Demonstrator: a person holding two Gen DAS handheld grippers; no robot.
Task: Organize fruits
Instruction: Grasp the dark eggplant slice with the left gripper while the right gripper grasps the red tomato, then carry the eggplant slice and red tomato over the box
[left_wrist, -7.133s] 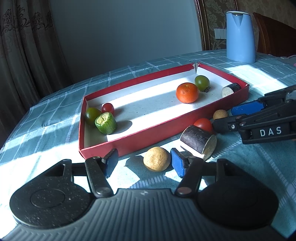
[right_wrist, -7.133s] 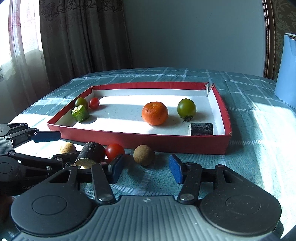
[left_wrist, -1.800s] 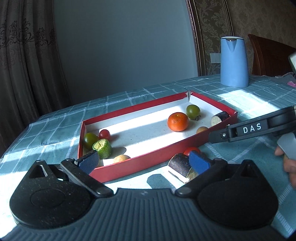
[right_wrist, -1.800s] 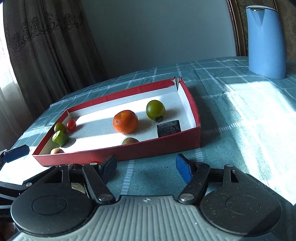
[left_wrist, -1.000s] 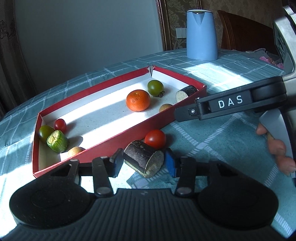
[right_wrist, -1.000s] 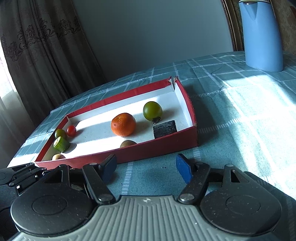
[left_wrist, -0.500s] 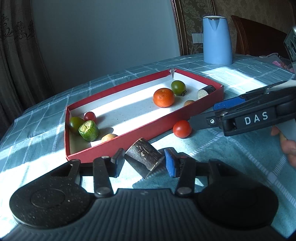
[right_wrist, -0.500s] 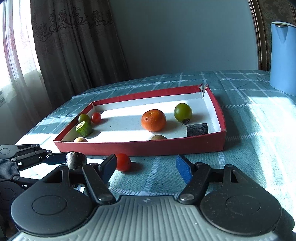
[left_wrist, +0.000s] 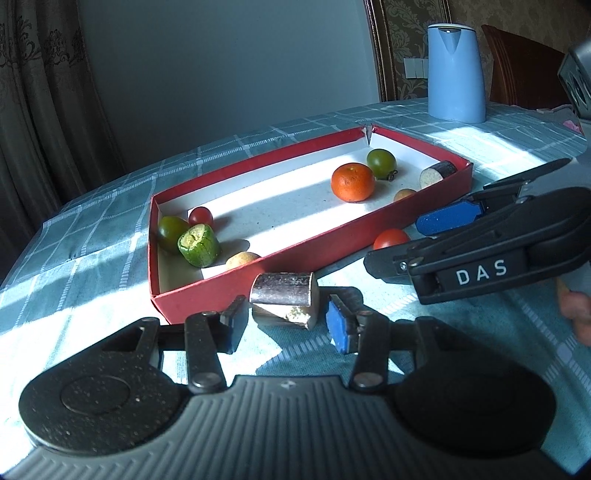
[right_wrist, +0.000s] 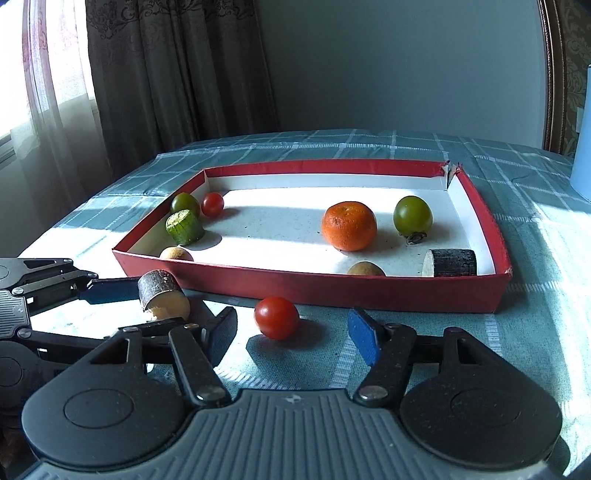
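A dark cut eggplant piece (left_wrist: 283, 303) lies on the tablecloth in front of the red tray (left_wrist: 295, 254). My left gripper (left_wrist: 284, 325) is open with its pads on either side of the piece, small gaps showing. The piece also shows in the right wrist view (right_wrist: 162, 294). A red tomato (right_wrist: 276, 317) lies on the cloth between the open fingers of my right gripper (right_wrist: 293, 332), which is not touching it. The tray (right_wrist: 369, 288) holds an orange (right_wrist: 348, 225), a green tomato (right_wrist: 412, 215), another eggplant piece (right_wrist: 450, 262), a zucchini piece (right_wrist: 184, 226) and small fruits.
A blue kettle (left_wrist: 455, 74) stands on the table behind the tray. A wooden chair (left_wrist: 524, 74) is at the far right. Curtains (right_wrist: 147, 74) hang at the left. The right gripper's body (left_wrist: 480, 254) crosses the right side of the left wrist view.
The eggplant piece, held tilted above the cloth half a second ago, now lies on the cloth between the left pads, which have spread apart. The right gripper has moved up around the tomato.
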